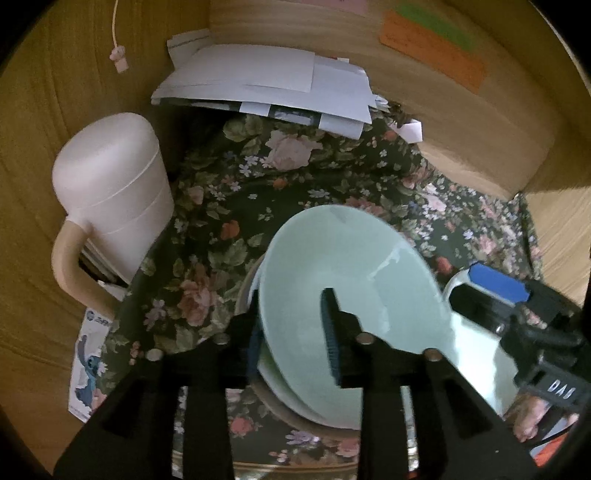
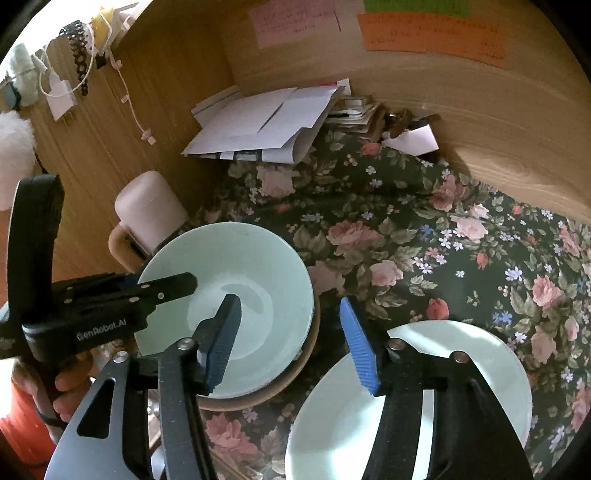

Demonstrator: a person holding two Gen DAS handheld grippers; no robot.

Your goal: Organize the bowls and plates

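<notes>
"GenRobot.AI" is printed in white on the left gripper [image 2: 168, 286] body; sticky notes [image 2: 432, 35] on the wall are too blurry.

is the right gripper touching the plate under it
Apart. In the right wrist view the right gripper stands with jaws open and nothing between them; its blue pads hang above the pale green plate, whose rim lies below them.

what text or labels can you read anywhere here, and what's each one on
"GenRobot.AI": on the black body of the left gripper, seen from the right wrist.
"DAS", uncertain: on the right gripper.
Orange note, pink note, green note: writing too small to read.
Cartoon leaflet: print too blurred.
</notes>
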